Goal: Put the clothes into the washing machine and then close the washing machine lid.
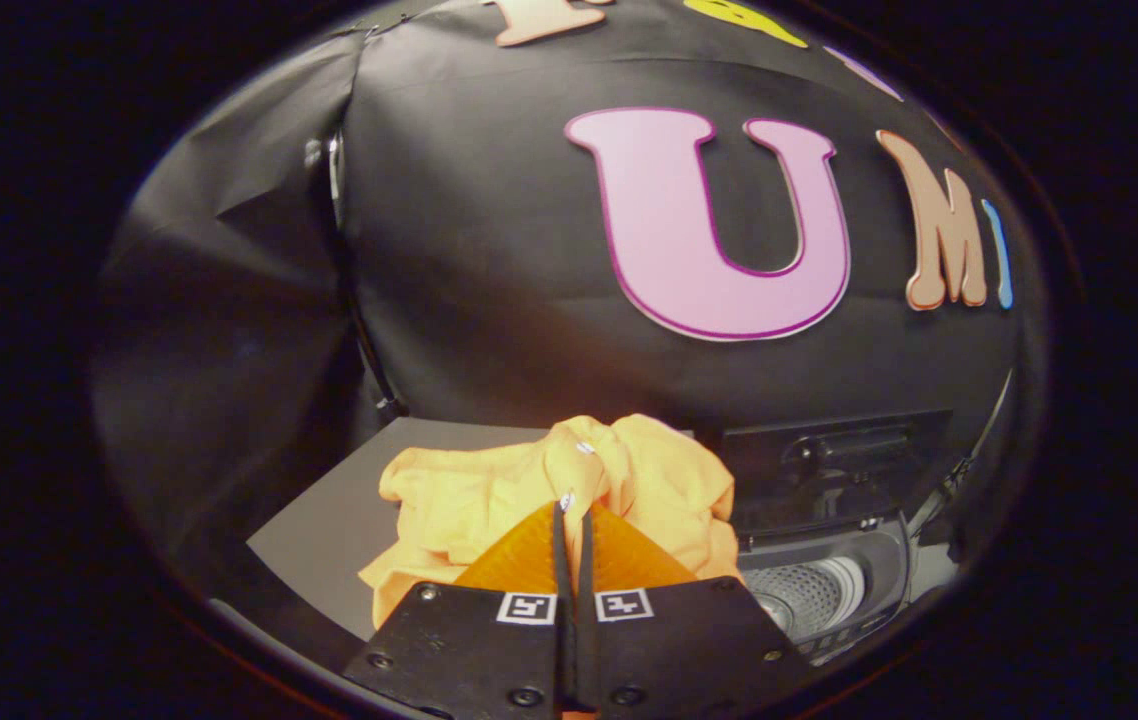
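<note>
Claw [572, 520] pinches orange garment [489, 490], crumpled, no axis.

The orange garment [539, 490] is showing as soft, matt, crumpled cloth, bunched where the closed jaws of the gripper [571, 520] are pinching it. The surface [329, 520] is looking smooth and matt. The washing machine [829, 560] is appearing as glossy plastic, its drum [804, 590] gleaming like ribbed metal.

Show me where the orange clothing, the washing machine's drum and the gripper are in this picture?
orange clothing [469, 495]: gripper view, on its crumpled folds just ahead of the fingers.
washing machine drum [809, 590]: gripper view, on the ribbed inner wall.
gripper [573, 515]: gripper view, midway between its fingertips, nearly together at the cloth.
</note>
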The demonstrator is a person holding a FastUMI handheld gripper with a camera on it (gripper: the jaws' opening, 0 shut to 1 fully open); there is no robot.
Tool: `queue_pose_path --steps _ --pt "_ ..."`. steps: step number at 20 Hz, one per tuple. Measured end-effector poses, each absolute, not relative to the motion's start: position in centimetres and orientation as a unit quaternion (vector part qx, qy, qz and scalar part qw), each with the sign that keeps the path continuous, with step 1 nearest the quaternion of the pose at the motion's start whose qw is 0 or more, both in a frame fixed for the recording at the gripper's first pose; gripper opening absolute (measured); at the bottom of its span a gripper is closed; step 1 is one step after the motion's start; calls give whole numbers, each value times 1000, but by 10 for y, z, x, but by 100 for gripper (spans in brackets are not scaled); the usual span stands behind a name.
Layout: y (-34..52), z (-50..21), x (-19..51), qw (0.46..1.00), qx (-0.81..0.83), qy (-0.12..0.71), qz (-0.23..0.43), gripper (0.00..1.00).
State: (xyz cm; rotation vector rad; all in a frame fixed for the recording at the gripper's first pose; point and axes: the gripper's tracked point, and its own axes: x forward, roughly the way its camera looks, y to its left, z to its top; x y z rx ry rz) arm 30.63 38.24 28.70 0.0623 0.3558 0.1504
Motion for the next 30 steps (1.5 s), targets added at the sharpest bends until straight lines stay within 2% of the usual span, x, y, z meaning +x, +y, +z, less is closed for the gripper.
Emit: queue_pose_path --steps 5,15,17,18,19,20,29,30 --pt "314 357 296 991 4 134 -10 0" --pt "188 322 308 983 -7 142 -117 0" --pt "172 312 311 981 -13 148 -126 1" --pt "161 306 313 979 -14 150 -136 10" --pt "154 303 311 978 -8 150 -142 11" --pt "147 303 314 979 0 142 -149 17" --pt "140 311 313 979 2 129 -155 15" --pt "140 310 316 979 0 130 -154 21"
